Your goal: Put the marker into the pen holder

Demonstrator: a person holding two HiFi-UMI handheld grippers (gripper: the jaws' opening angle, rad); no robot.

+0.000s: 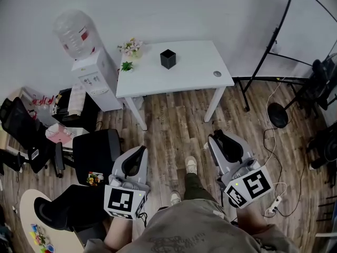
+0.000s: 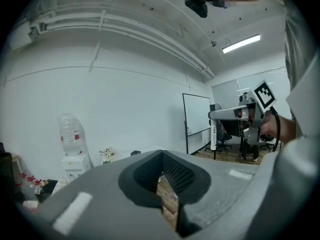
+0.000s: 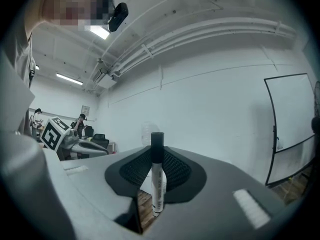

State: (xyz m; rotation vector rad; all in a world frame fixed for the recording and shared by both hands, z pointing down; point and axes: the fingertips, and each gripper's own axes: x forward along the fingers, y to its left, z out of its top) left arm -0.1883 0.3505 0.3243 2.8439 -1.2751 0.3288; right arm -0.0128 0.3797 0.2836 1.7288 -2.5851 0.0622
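The black square pen holder point(image 1: 167, 58) stands on the white table point(image 1: 195, 73), near its back middle. A white marker with a black cap point(image 3: 157, 176) stands upright between the jaws of my right gripper point(image 3: 156, 156), which is shut on it. In the head view the right gripper point(image 1: 218, 137) hovers over the wood floor, well short of the table; the marker is hidden there. My left gripper point(image 1: 139, 153) is held beside it at the left, jaws shut with nothing between them point(image 2: 162, 159). Both grippers point toward the table.
A water dispenser point(image 1: 90, 62) stands left of the table, with flowers point(image 1: 130, 47) and a small plant point(image 1: 126, 66) on the table's left corner. Black chairs point(image 1: 97, 151) sit at the left. A whiteboard stand point(image 1: 274, 62), cables and a power strip point(image 1: 274, 207) lie to the right.
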